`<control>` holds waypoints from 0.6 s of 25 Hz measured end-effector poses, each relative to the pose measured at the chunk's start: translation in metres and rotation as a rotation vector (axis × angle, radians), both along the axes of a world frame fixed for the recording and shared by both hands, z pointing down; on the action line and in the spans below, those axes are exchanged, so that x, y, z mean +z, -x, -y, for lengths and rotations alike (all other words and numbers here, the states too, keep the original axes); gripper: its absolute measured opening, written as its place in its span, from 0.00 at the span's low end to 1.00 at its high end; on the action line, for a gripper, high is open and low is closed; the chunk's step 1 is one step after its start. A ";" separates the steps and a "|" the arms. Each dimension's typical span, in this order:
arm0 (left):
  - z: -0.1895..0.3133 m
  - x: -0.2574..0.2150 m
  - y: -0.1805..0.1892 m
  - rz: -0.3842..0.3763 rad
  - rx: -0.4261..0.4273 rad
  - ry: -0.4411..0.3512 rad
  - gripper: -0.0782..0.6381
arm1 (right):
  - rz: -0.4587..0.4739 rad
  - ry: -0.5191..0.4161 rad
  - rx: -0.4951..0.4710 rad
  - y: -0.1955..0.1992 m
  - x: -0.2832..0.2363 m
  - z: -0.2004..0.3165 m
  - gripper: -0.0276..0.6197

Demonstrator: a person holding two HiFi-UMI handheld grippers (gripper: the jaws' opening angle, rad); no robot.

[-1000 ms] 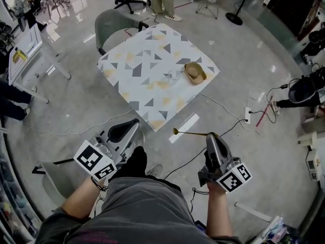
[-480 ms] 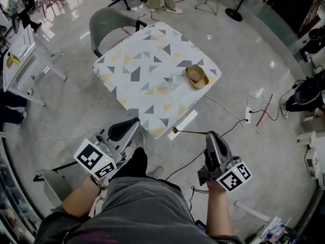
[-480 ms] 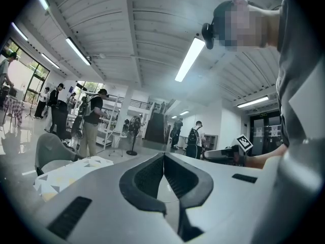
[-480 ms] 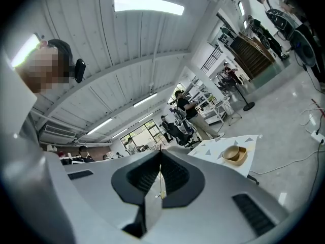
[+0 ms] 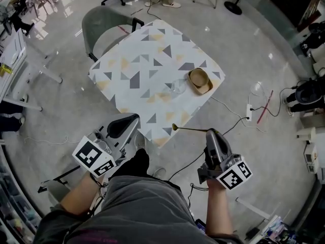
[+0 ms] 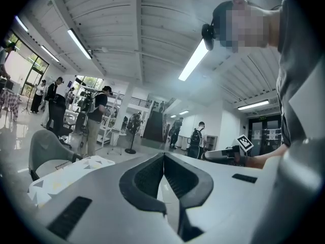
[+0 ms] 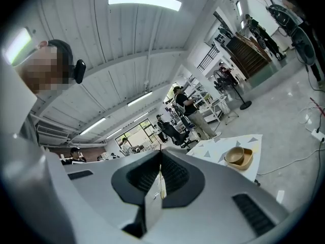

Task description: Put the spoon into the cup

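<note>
A thin gold spoon (image 5: 189,129) sticks out level from my right gripper (image 5: 210,132), which is shut on its handle; the spoon's bowl (image 5: 174,127) hangs over the floor just short of the table's near corner. In the right gripper view the handle (image 7: 160,183) shows edge-on between the closed jaws. On the triangle-patterned table (image 5: 137,65) stand a faint clear glass cup (image 5: 177,87) and, to its right, a tan wooden bowl (image 5: 198,80), also seen as the bowl (image 7: 238,156). My left gripper (image 5: 133,118) is shut with nothing in it, and its closed tips (image 6: 163,159) point level.
A grey chair (image 5: 101,22) stands at the table's far left side. Cables and a power strip (image 5: 248,112) lie on the floor to the right. A white desk (image 5: 10,50) is at the left, and a person's feet (image 5: 162,1) and a fan stand (image 5: 233,5) beyond the table.
The table has come nearer in the head view: both grippers have moved forward toward it, the right one still carrying the spoon. Neither gripper's jaws have changed.
</note>
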State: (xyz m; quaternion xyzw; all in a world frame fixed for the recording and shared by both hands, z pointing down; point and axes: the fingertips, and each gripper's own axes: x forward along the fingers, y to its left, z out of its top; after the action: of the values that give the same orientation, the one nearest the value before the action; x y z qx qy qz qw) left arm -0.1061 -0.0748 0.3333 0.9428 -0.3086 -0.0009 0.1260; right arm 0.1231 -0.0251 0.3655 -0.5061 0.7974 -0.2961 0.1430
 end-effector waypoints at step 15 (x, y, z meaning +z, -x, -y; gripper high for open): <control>0.099 0.005 0.033 -0.015 0.055 0.022 0.13 | -0.030 0.035 0.054 0.033 0.003 0.088 0.08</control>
State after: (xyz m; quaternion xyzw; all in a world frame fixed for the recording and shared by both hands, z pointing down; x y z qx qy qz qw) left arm -0.1392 -0.1737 0.3381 0.9494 -0.2818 -0.0012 0.1384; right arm 0.0901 -0.1136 0.3688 -0.5340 0.7803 -0.2984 0.1301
